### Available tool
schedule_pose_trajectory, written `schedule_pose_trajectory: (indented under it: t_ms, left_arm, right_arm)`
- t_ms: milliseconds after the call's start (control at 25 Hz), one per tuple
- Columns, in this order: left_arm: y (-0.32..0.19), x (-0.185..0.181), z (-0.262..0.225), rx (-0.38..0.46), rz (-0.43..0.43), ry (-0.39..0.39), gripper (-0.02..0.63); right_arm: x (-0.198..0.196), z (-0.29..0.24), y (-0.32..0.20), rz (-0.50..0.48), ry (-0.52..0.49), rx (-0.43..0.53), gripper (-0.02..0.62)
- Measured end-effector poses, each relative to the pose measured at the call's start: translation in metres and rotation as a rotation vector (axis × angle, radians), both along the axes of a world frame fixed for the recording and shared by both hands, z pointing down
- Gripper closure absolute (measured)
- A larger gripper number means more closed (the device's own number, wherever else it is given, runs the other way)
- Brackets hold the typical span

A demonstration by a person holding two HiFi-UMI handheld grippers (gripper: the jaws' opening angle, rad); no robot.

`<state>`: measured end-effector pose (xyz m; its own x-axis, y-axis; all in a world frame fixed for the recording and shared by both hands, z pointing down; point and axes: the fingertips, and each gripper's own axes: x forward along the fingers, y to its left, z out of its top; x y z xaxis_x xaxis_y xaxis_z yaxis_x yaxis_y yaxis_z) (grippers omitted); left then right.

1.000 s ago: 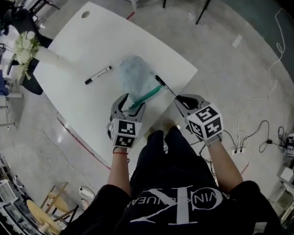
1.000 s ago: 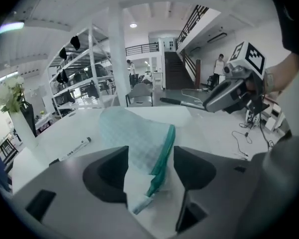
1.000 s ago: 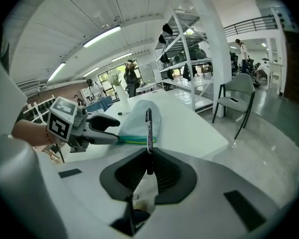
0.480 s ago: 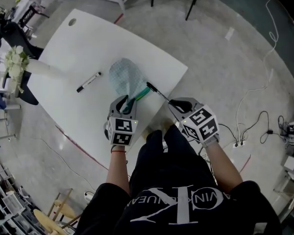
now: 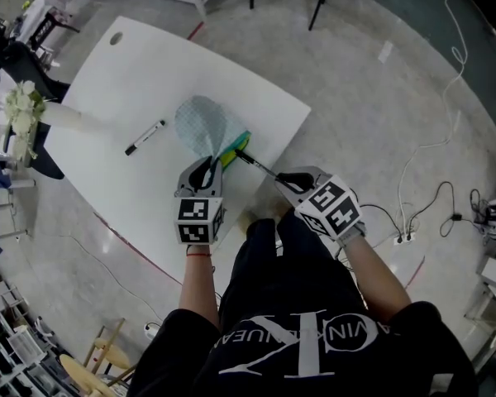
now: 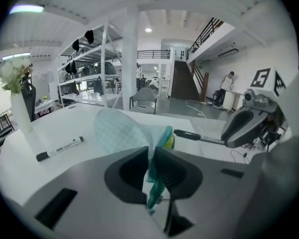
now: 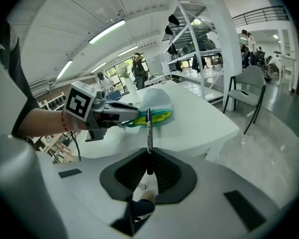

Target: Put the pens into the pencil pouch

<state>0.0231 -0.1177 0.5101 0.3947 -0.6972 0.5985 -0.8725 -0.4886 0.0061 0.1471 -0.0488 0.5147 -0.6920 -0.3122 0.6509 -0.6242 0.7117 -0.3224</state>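
A pale blue checked pencil pouch (image 5: 197, 121) with a teal zip edge lies on the white table (image 5: 140, 64). My left gripper (image 5: 211, 169) is closing its jaws on the pouch's near rim (image 6: 157, 148), and the fabric is pinched between the pads, holding the yellow-lined mouth up. My right gripper (image 5: 286, 179) is shut on the rear end of a black pen (image 5: 256, 165). The pen's tip (image 7: 148, 117) points at the pouch mouth (image 7: 157, 116), just short of it. A second pen, a black-and-white marker (image 5: 145, 137), lies on the table left of the pouch.
A white vase of flowers (image 5: 31, 110) stands at the table's left edge. The pouch lies close to the table's near right edge. Cables and a power strip (image 5: 405, 238) lie on the floor to the right. A grey chair (image 7: 246, 96) stands beyond the table.
The left jaws went from wide open to pinching the pouch's rim, and its mouth now stands open. The right gripper carried the pen left, closer to that mouth.
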Motion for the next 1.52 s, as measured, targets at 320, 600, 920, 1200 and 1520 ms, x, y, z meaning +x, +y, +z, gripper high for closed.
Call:
schedule_pose_trajectory:
  t_ms: [320,600,920,1200,1520]
  left_arm:
    - [0.006,0.010,-0.016,0.022,-0.010,0.086,0.560]
    - [0.012,0.017,-0.021,0.038,0.027,0.108,0.568]
    - [0.015,0.011,-0.020,0.055,0.066,0.017,0.572]
    - [0.015,0.008,-0.023,0.062,0.078,0.050,0.575]
    - [0.015,0.010,-0.021,0.031,0.117,0.077,0.577]
  right_arm:
    - [-0.004,0.009,0.008,-0.041,0.029,-0.038,0.546]
    - [-0.011,0.012,0.007,-0.067,0.071,-0.055,0.546]
    - [-0.025,0.015,0.003,-0.107,0.126,-0.085,0.546]
    - [-0.033,0.016,-0.001,-0.120,0.141,-0.103,0.546]
    - [-0.054,0.004,-0.019,-0.103,0.088,-0.103,0.546]
